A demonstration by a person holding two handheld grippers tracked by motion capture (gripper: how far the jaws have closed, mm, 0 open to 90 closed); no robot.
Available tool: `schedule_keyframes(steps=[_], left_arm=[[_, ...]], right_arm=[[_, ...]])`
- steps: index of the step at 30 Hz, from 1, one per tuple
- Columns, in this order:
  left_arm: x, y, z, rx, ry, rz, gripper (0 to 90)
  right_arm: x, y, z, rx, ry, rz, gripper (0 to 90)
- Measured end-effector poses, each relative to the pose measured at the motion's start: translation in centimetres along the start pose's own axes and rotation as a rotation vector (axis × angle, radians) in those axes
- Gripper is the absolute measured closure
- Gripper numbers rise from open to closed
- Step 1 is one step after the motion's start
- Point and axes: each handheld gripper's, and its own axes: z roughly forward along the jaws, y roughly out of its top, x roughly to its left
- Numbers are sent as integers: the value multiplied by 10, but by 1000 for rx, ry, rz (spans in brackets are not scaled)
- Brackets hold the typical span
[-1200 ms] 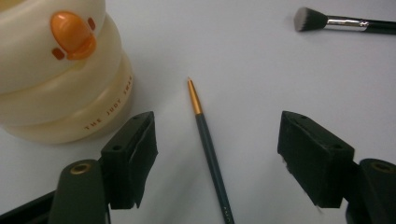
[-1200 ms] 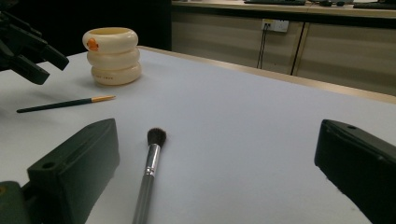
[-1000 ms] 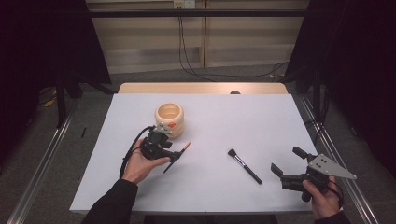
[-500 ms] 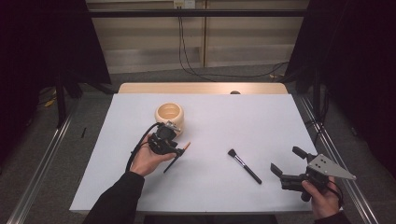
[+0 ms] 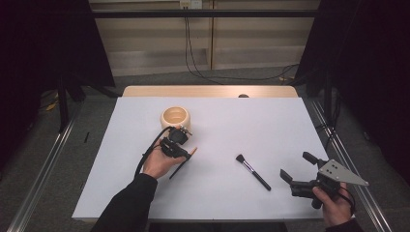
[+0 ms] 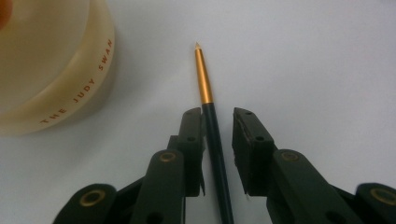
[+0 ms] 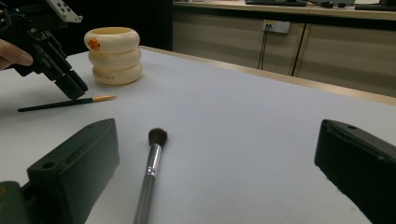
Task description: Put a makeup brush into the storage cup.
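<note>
left tool (image 5: 183, 153) has just been closing around thin brush (image 6: 208, 112) on table (image 5: 270, 121).

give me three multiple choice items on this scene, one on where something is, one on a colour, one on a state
1. Where is the makeup brush?
A. inside the cream holder
B. flat on the table between the two grippers
C. held by the right gripper

2. What colour is the band near the thin brush's tip?
A. gold
B. red
C. blue

3. How is the right gripper?
A. shut on the makeup brush
B. open, holding nothing
C. shut on the cream holder

Answers:
1 B: it lies on the white table, apart from the cream holder.
2 A: the left gripper view shows a gold band ahead of the dark handle.
3 B: its fingers stand wide apart with the makeup brush on the table beyond them.
</note>
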Motion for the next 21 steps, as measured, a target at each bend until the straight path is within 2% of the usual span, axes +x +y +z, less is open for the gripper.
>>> schedule_keyframes(steps=[2,3,5,7,10,13,14,18,21], left_arm=[[0,0,3,3,-6,-15,743],[1,1,4,16,-4,-13,741],[0,2,7,12,-12,-15,743],[-2,3,11,30,10,-10,748],[-1,4,12,30,15,-14,774],[1,5,12,52,14,-20,810],[-1,6,13,53,27,-24,814],[-8,13,15,105,69,14,827],[-8,13,16,100,66,6,833]], right_arm=[[0,0,1,-1,-2,0,0],[0,0,1,3,3,-1,0],[1,0,1,3,-2,1,0],[1,0,1,5,2,1,0],[0,0,1,6,1,-2,0],[1,0,1,6,2,2,0],[1,0,1,7,3,0,0],[1,0,1,7,-3,3,0],[1,0,0,6,5,0,0]])
